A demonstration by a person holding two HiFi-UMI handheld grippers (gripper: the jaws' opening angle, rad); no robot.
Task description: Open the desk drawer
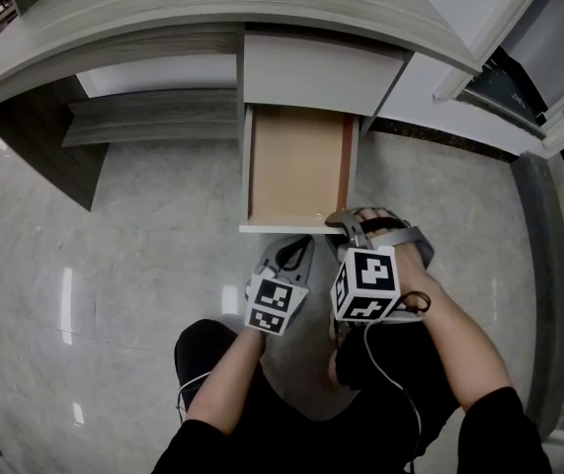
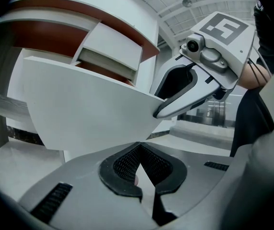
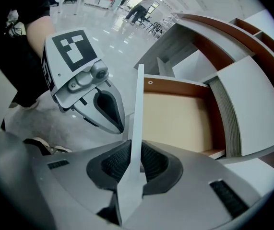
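While the right gripper [image 1: 345,223] is pinching the pulled-out drawer's front [image 1: 282,228], the left gripper [image 1: 294,253] is idling, pressed together; releasing seems next.

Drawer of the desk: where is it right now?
In the head view's centre, the drawer is pulled out from under the desk, its white front edge gripped by the right gripper.

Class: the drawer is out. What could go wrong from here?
The right gripper pinches the thin white front panel near one corner, so it may slip or skew the wood-bottomed white drawer. The drawer already stands far out; more pulling might drop it. The shut left gripper hangs close by the panel and could get bumped.
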